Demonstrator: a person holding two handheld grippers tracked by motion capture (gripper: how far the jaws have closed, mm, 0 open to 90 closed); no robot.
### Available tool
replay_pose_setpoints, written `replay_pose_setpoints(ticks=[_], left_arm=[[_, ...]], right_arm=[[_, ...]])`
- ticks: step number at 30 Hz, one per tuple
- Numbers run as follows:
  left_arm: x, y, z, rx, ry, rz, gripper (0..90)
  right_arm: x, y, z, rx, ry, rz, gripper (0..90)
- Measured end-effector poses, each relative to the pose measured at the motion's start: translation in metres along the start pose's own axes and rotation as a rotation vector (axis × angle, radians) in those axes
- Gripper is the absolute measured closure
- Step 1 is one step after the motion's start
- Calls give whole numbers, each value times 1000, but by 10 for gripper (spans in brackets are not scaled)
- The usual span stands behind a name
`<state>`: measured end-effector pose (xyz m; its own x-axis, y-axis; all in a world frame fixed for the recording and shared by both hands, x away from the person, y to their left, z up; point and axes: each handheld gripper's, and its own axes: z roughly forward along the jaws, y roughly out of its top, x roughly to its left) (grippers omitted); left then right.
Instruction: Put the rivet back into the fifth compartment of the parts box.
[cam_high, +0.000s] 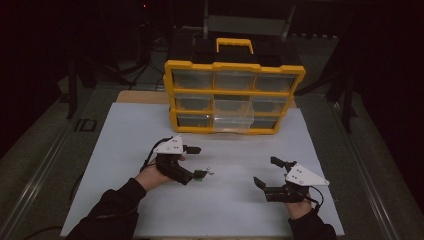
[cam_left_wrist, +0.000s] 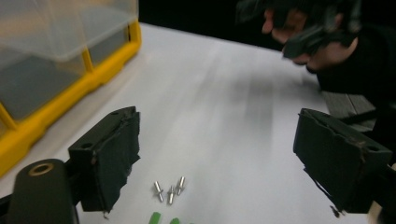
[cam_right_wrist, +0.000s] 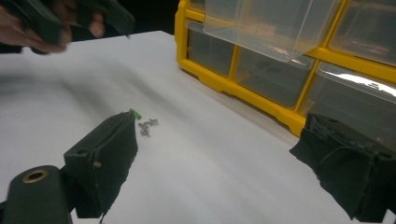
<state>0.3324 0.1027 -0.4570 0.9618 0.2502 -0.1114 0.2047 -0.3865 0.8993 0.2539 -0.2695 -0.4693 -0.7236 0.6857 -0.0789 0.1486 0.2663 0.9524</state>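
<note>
Three small silver metal rivets (cam_left_wrist: 169, 189) on white bench (cam_high: 230, 200), between jaws of left hand-held gripper (cam_left_wrist: 217, 158).
Lying close together, long axes roughly parallel, beside small green plastic bits (cam_left_wrist: 161, 218). Yellow plastic drawer organiser (cam_high: 234, 97) well beyond, one clear drawer (cam_high: 233, 116) pulled out. Left hand-held gripper released, nothing gripped; right hand-held gripper (cam_high: 267, 172) likewise released, level, aimed leftwards.

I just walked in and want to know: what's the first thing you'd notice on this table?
The big yellow organizer stands at the far edge of the white table, with one clear middle drawer pulled out. In front of it, the left gripper is open just over a few tiny silver rivets and green bits on the table. The right gripper, also open, waits off to the right.
</note>
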Motion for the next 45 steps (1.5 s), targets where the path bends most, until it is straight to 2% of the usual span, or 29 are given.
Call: replay_pose_setpoints(ticks=[7,11,14,17,19,20,22,26,30,31,35,38,42,45], left_arm=[[12,-7,22,83,30,-34,242],[17,-12,32,125,43,-52,331],[20,-14,38,146,45,-61,361],[25,-18,44,185,55,-82,446],[26,-19,46,192,57,-86,473],[29,-21,49,216,64,-101,510],[31,-22,52,226,62,-110,538],[33,-25,59,275,67,-137,610],[36,-28,64,299,59,-156,645],[37,-29,66,310,64,-160,678],[39,-31,70,319,56,-172,718],[39,-32,74,341,52,-162,746],[39,-33,75,339,50,-167,806],[39,-33,75,336,49,-165,807]], right_arm=[[0,-1,1,6,6,1,112],[0,-1,1,6,6,-1,113],[0,-2,1,8,8,2,113],[0,-2,2,9,8,0,113],[0,-2,2,9,10,1,113],[0,-2,2,11,9,-1,113],[0,-3,2,11,11,2,113],[0,-3,3,16,11,2,113],[0,-3,3,18,11,0,113],[0,-4,3,20,11,-1,113],[0,-4,3,22,11,0,113],[0,-4,3,23,13,1,113],[-1,-4,3,21,13,0,113],[-1,-4,3,22,12,0,113]])
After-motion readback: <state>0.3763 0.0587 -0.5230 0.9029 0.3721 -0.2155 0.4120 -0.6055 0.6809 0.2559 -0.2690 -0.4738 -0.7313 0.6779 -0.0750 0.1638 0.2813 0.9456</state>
